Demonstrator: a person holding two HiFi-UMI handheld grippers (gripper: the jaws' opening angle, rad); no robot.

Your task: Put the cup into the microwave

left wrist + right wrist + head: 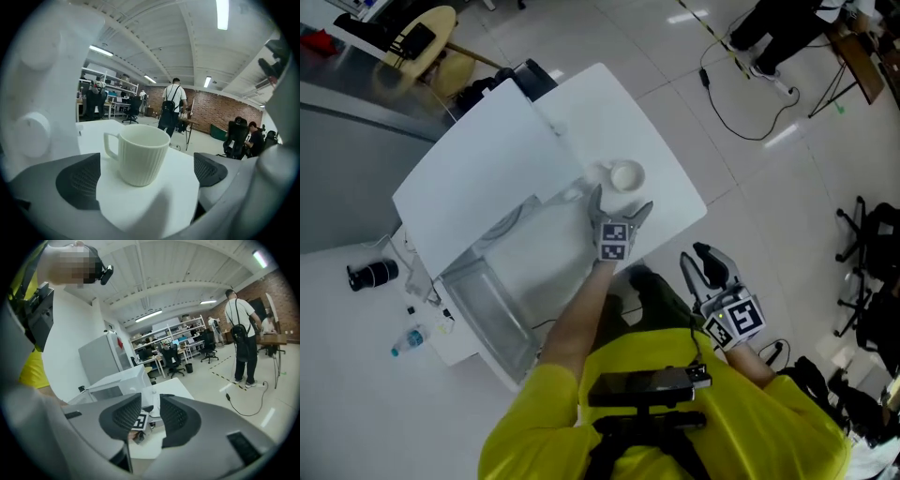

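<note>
Left tool (622, 199): arm outstretched, jaws wide before cup (626, 175) | right tool (694, 253): seemingly ajar, empty

I'm looking down on a white rectangular table (670, 192) standing on a glossy pale tiled floor (675, 56). Far beyond the table runs a red brick wall (220, 110), and a long white ceiling strip light (222, 14) glows above. Right of the table stand black office chairs (862, 267), and a thin black cable (767, 138) trails across the floor near them.

Bright overhead strip lights (222, 14); fisheye edges
</note>
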